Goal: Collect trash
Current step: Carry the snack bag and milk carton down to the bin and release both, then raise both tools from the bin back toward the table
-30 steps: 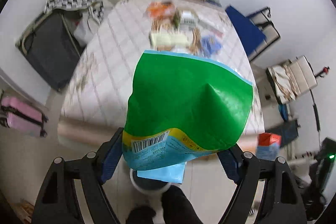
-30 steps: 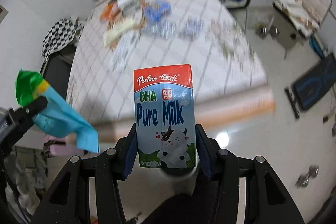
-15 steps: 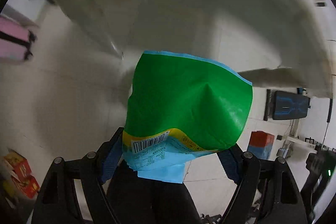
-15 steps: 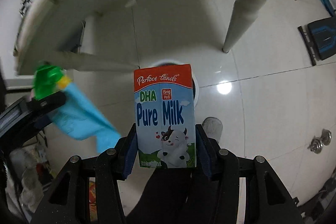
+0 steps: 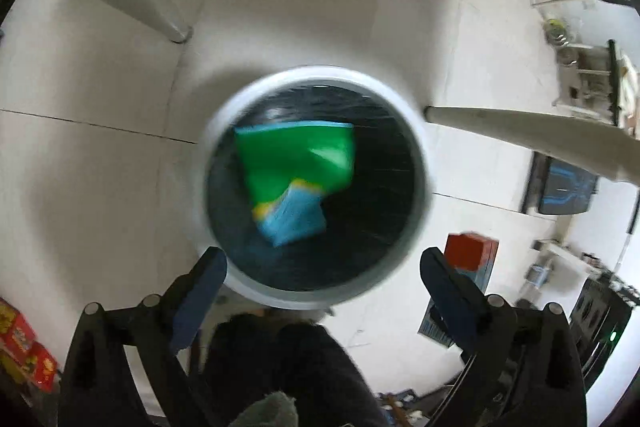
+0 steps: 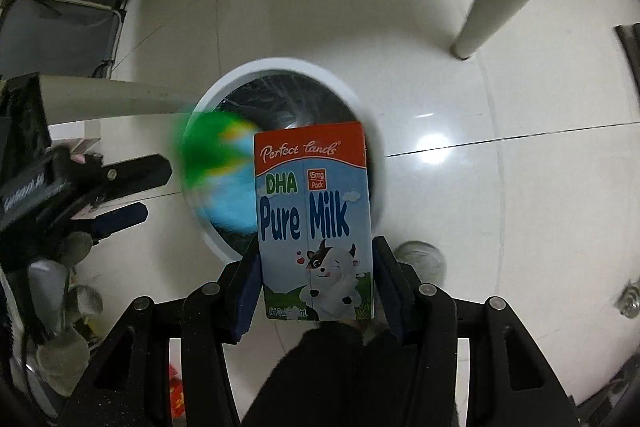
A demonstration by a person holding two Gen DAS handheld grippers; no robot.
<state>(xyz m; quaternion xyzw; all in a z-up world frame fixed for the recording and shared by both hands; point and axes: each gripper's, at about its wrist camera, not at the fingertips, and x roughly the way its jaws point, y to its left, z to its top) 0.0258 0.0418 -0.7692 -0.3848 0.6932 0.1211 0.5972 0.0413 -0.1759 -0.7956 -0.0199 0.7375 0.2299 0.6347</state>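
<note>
Milk carton (image 6: 316, 223) upright between right gripper (image 6: 316, 291) pads, clenched low on both side faces; stiff card, likely light if empty, best pinched on flat sides. Hangs just above white bin (image 6: 376, 155). Green snack bag (image 5: 294, 173), limp and slick, blurred inside bin (image 5: 422, 187) mouth, untouched. Left gripper (image 5: 322, 265) spread wide, holding nothing.

Glossy pale tiled floor (image 6: 500, 87) carries a cream round table leg (image 6: 486, 7) at one o'clock and a dark folding chair (image 6: 60, 31) at ten o'clock.
</note>
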